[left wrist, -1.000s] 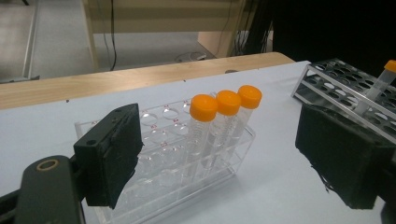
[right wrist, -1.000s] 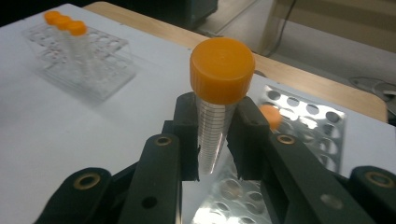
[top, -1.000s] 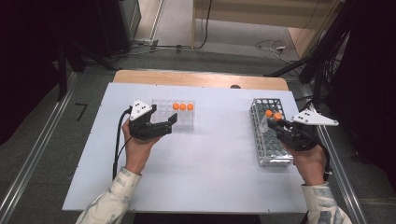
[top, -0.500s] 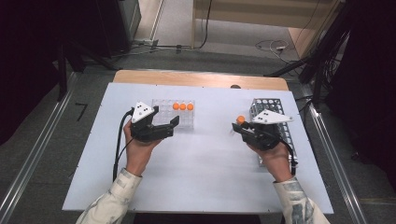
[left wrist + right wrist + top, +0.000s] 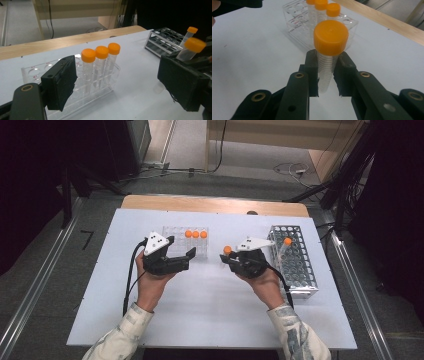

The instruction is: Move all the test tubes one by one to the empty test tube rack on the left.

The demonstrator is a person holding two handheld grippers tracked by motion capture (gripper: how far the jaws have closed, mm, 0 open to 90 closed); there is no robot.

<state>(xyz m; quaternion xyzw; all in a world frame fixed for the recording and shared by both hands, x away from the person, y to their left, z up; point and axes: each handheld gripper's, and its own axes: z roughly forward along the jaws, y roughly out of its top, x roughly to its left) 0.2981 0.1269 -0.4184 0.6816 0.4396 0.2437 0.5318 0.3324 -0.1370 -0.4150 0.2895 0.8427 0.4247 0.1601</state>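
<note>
The right gripper (image 5: 231,257) is clamping an orange-capped tube (image 5: 327,53) just below its cap, jaws pressing on either side, so the tube is riding upright and ready to drop into a hole. It is hanging over the bare white table (image 5: 210,320), between the metal rack (image 5: 295,265) – where one more capped tube (image 5: 286,244) is standing – and the clear plastic rack (image 5: 75,87). Three capped tubes (image 5: 101,62) are already sitting side by side in that clear rack (probably the one being filled). The left gripper (image 5: 181,254) is waiting just beside the clear rack, jaws spread wide and gripping nothing – likely placed there to steady the light rack.
</note>
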